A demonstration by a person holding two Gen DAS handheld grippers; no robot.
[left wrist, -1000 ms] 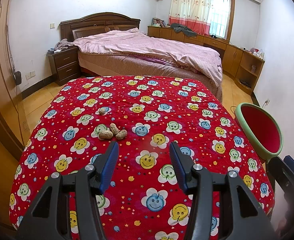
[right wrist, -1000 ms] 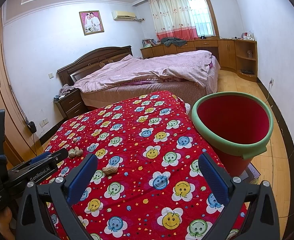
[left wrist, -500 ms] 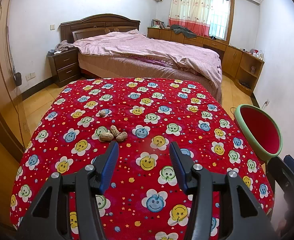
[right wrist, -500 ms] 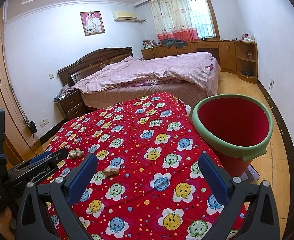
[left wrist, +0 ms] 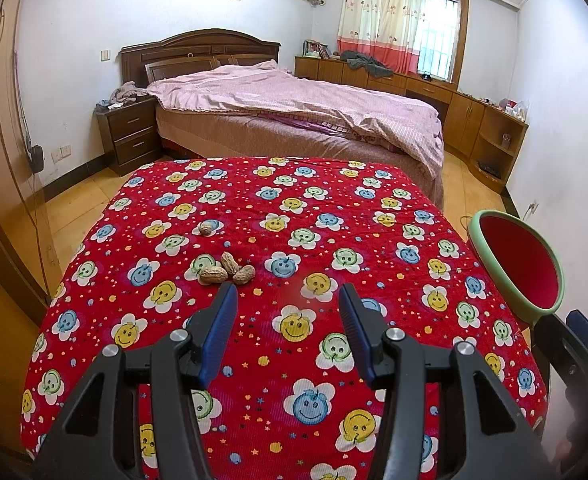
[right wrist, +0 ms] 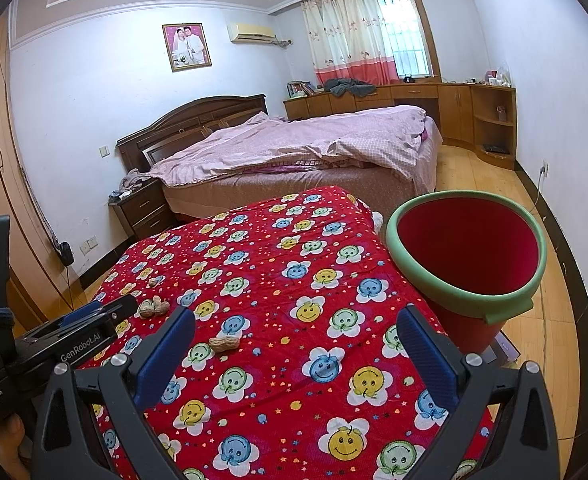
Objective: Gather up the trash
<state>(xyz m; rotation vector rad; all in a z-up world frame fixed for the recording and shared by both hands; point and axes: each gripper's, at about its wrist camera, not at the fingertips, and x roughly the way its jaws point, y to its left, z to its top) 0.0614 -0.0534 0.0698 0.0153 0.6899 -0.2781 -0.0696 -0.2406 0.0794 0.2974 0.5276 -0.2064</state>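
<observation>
Both grippers hover, jaws spread and empty
Left gripper (left wrist: 286, 320) tilts at peanuts (left wrist: 225, 270); right gripper (right wrist: 294, 340) beside the bin (right wrist: 529, 272)

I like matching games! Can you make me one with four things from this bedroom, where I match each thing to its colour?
Things:
1. round plastic bin's rim
2. rumpled bed quilt
3. small heap of peanut shells
4. smiley-flower tablecloth background

Colours:
A. tan
B. red
C. green
D. pink

Pairs: 1-C, 2-D, 3-A, 4-B
</observation>
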